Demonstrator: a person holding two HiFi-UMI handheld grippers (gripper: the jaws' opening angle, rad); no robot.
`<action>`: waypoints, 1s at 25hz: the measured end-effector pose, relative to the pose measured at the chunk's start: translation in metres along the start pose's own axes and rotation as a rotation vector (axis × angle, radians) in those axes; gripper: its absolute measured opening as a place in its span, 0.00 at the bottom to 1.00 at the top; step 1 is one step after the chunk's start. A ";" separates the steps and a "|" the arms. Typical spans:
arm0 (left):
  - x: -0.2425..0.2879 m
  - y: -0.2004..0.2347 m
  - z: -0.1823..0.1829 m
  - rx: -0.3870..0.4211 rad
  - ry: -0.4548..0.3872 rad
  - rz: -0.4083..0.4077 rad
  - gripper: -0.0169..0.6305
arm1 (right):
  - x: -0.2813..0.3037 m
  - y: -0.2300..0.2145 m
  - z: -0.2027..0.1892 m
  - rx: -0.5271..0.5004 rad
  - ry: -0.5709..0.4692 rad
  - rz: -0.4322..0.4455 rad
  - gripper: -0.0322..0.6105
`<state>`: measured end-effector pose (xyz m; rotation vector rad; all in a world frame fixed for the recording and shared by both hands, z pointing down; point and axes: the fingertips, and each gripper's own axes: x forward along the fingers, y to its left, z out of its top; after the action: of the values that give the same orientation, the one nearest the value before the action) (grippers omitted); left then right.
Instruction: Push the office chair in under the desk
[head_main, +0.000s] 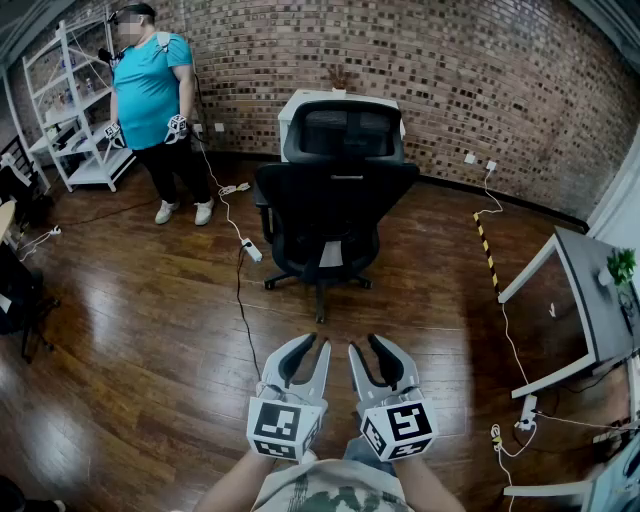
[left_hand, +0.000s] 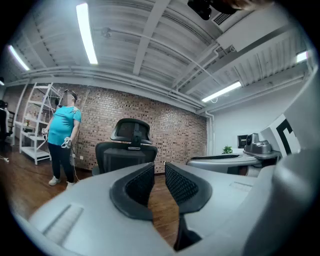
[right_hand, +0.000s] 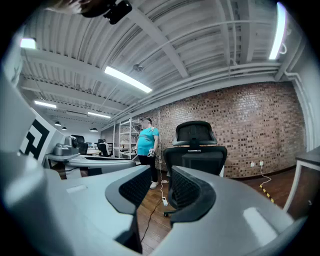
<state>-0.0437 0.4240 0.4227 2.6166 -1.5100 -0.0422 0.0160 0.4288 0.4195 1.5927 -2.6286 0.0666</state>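
A black office chair (head_main: 335, 210) with a mesh headrest stands on the wood floor in the middle of the room, its back turned toward me. Right behind it, against the brick wall, is a white desk (head_main: 292, 108). Both grippers hang low in the head view, well short of the chair and touching nothing. My left gripper (head_main: 313, 346) and right gripper (head_main: 366, 346) sit side by side, each with a narrow gap between its jaws and nothing in it. The chair (left_hand: 127, 150) fills the middle of the left gripper view beyond my left gripper (left_hand: 159, 171). It also shows beyond my right gripper (right_hand: 161, 181) as the chair (right_hand: 196, 150).
A person in a teal shirt (head_main: 150, 95) stands at the back left beside a white shelf unit (head_main: 75, 110). A cable and power strip (head_main: 250, 250) lie on the floor left of the chair. A yellow-black strip (head_main: 487, 250) and another white desk (head_main: 585, 300) are at the right.
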 end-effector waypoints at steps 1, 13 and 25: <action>0.001 0.001 0.000 -0.001 0.005 0.001 0.15 | 0.000 -0.001 0.001 -0.003 0.002 -0.002 0.23; 0.043 0.024 0.011 -0.001 0.006 0.028 0.15 | 0.033 -0.040 0.012 -0.036 0.000 -0.008 0.23; 0.120 0.064 0.033 0.058 0.011 0.099 0.15 | 0.103 -0.114 0.034 -0.062 -0.042 0.008 0.23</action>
<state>-0.0417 0.2855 0.4014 2.5770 -1.6586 0.0250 0.0678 0.2825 0.3946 1.5809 -2.6414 -0.0476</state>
